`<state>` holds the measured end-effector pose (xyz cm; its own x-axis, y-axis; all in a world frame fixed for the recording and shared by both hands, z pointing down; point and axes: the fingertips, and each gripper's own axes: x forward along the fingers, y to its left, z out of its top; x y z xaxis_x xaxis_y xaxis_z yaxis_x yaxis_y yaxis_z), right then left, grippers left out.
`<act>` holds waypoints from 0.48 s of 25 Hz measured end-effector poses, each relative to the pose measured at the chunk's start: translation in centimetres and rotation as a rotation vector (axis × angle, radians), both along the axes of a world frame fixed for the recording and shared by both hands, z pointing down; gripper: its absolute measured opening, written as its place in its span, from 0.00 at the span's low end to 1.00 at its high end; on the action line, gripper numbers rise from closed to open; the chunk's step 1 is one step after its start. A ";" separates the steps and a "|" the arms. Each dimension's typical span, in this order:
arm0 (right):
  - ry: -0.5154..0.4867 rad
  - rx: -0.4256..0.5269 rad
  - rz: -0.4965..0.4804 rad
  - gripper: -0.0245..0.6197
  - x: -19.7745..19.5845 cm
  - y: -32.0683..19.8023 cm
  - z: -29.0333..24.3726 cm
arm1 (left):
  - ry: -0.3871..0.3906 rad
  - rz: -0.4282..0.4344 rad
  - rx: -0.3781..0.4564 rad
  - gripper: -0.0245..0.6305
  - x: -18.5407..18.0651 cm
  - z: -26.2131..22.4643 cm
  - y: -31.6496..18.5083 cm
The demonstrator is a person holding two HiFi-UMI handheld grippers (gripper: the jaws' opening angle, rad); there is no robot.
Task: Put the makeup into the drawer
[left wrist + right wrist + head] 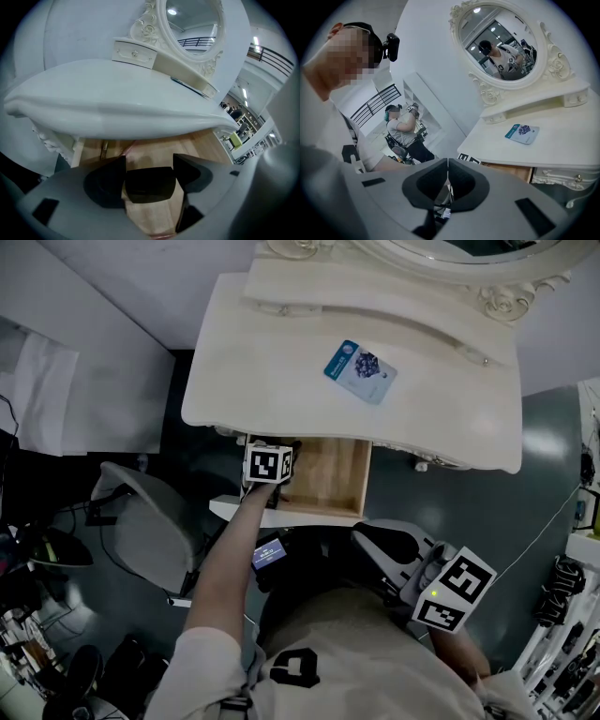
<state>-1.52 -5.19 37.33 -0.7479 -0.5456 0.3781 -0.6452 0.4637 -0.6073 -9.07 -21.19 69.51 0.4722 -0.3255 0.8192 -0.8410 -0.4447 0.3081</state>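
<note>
The vanity table (281,352) has its wooden drawer (342,474) pulled open below the front edge. My left gripper (150,180) reaches into the drawer's left side; in the head view only its marker cube (268,465) shows. Its jaws are shut on a small black makeup case (149,183), held just above the drawer floor (154,150). A blue-and-white packet (360,371) lies on the tabletop, also in the right gripper view (522,133). My right gripper (364,536) hangs low at the right, away from the drawer, with its jaws (448,176) shut and nothing in them.
An oval mirror (501,42) with a small shelf stands at the back of the table. A grey chair (150,521) sits left of the drawer. A small lit device (269,553) is at my waist. Another person (401,131) stands farther off.
</note>
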 end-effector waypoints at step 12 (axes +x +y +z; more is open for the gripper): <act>0.000 0.004 0.009 0.08 0.0 0.4 0.2 | 0.036 -0.007 0.113 0.60 0.4 -2.1 -1.1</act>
